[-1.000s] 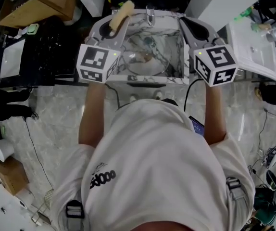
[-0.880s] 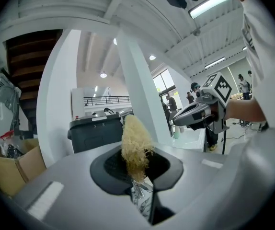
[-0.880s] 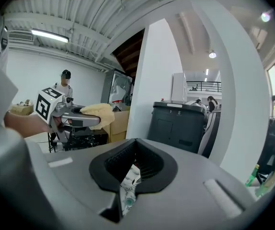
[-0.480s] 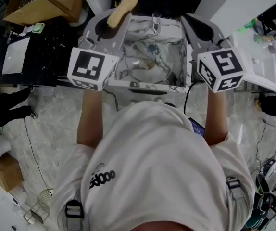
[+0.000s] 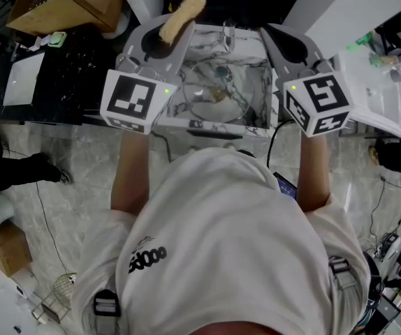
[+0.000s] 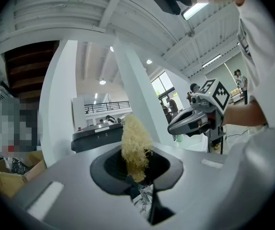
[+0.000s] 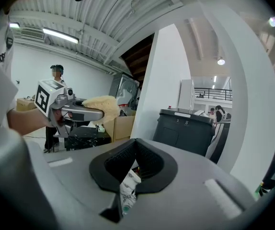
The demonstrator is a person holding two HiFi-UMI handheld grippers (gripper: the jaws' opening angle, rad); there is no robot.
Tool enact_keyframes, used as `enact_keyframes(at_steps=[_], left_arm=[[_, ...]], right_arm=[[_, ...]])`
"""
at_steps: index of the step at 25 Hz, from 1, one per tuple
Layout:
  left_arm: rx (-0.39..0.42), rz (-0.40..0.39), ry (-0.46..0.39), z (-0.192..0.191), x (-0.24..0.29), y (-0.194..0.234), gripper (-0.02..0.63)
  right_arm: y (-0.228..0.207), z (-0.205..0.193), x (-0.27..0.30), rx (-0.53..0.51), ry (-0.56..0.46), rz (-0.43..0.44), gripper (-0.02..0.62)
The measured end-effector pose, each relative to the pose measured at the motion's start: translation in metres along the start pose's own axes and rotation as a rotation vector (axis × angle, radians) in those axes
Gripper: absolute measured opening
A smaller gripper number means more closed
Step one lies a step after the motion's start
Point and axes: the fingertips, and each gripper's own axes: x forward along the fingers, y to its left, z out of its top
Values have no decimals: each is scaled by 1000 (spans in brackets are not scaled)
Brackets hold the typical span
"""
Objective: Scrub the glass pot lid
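I have the left tool (image 6: 138, 175) clamped on a loofah scrubber (image 6: 134, 145), poised above the sink (image 5: 218, 126). The right tool (image 7: 131, 170) is closed and empty, probably to steady the glass pot lid (image 5: 218, 91).

1 cardboard box (image 5: 64, 5) sits at upper left, above a black table (image 5: 75, 68) bearing a white sheet (image 5: 20, 82). A white tray (image 5: 372, 82) lies at right, above the marble floor (image 5: 82, 166).

Rough, fibrous loofah scrubber (image 6: 136, 145); clear glossy glass pot lid (image 5: 207, 82); polished marble-veined sink (image 5: 218, 125).
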Motion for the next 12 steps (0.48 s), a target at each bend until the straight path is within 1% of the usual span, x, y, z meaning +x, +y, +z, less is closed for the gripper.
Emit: enact_keyframes(at_steps=[5, 12], left_arm=[[-2, 5, 0, -3, 0, -1, 52], [-11, -8, 8, -9, 1, -5, 52]], right_arm=[[0, -7, 0, 10, 15, -4, 2], [1, -14, -1, 17, 30, -7, 2]])
